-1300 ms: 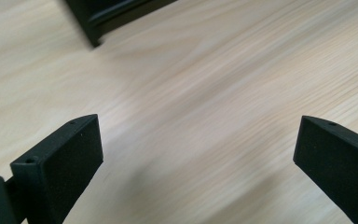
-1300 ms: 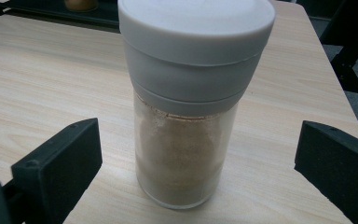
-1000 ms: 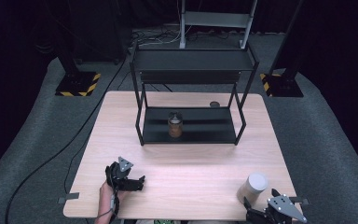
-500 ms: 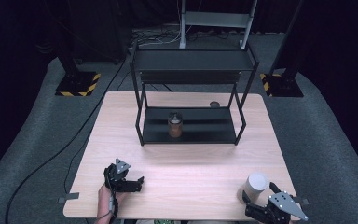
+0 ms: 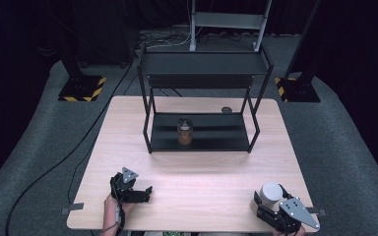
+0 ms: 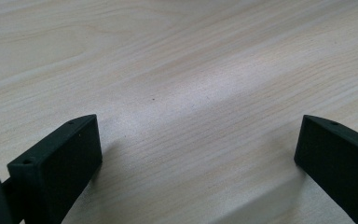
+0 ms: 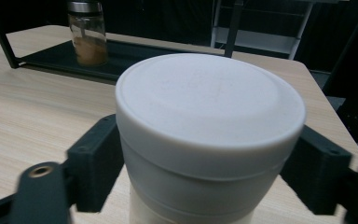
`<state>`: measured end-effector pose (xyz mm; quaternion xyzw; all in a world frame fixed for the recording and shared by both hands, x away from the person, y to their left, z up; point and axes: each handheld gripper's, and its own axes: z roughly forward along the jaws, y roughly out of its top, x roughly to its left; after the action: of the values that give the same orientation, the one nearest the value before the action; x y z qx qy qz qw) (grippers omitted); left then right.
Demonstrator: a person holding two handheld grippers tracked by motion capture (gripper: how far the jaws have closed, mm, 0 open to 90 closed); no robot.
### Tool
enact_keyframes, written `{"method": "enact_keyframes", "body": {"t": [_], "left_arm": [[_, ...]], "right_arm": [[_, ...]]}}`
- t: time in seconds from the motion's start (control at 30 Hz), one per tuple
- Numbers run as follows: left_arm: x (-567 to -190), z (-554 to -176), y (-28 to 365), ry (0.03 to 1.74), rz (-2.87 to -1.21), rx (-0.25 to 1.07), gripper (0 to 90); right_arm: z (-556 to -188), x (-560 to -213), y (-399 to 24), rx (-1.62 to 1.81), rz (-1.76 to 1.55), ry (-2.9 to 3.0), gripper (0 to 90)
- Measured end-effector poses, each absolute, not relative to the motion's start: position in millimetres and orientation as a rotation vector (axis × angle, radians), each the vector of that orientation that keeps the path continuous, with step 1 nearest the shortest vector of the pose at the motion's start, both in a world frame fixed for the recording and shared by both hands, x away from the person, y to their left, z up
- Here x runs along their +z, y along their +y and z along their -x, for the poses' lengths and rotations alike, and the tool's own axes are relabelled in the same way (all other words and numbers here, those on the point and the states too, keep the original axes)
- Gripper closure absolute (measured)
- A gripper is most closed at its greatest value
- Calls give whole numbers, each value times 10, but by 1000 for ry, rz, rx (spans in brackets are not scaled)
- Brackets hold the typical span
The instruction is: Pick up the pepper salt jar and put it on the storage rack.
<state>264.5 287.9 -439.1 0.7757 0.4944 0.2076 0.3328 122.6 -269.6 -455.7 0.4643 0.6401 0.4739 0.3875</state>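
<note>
- White jar [image 7: 209,135], round, with a smooth matte lid, stands upright between the right gripper's [image 7: 205,168] black jaws; each jaw lies against its side, so the jaws are closed on it.
- High view: the jar [image 5: 270,192] sits at the table's [image 5: 197,172] near right corner, with the right gripper [image 5: 280,214] just behind it on the person's side.
- Left gripper [image 6: 196,158]: jaws wide apart, nothing between them, low over bare wood [image 6: 191,70]. Whether they touch the surface cannot be told.
- High view: left gripper [image 5: 130,189] at the near left of the table, a hand [image 5: 113,206] behind it, a grey three-cornered plate on top.
- Jaws: flat, blocky, matte black.
- Table: pale wood with fine straight grain, rounded corners.
- Black metal rack [image 5: 202,93], two shelves, stands at the far middle of the table.
- Glass jar [image 5: 184,132] with a metal lid and brown contents stands upright on the lower shelf.
- Small dark round thing [image 5: 226,110] lies on the table behind the rack; too small to tell what.
- Room: grey carpet [image 5: 39,142], dark surrounds, black cable [image 5: 54,167] on the floor at left, yellow-and-black striped stand bases [image 5: 81,88].
</note>
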Motion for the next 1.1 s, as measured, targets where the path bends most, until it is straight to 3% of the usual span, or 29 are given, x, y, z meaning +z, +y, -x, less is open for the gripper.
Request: {"method": "enact_keyframes", "body": {"t": [0.13, 0.5, 1.1], "left_arm": [[-4391, -2644, 2880, 1290, -2027, 543, 2], [-4392, -2648, 2887, 1283, -2030, 542, 3], [-4393, -2650, 2890, 1280, -2031, 542, 4]], "right_arm": [[-1222, -4570, -2770, 1249, -1186, 1633, 329], [-1182, -4598, -2719, 1256, -1197, 1595, 335], [-1311, -4283, -2676, 1249, -1175, 1626, 335]]}}
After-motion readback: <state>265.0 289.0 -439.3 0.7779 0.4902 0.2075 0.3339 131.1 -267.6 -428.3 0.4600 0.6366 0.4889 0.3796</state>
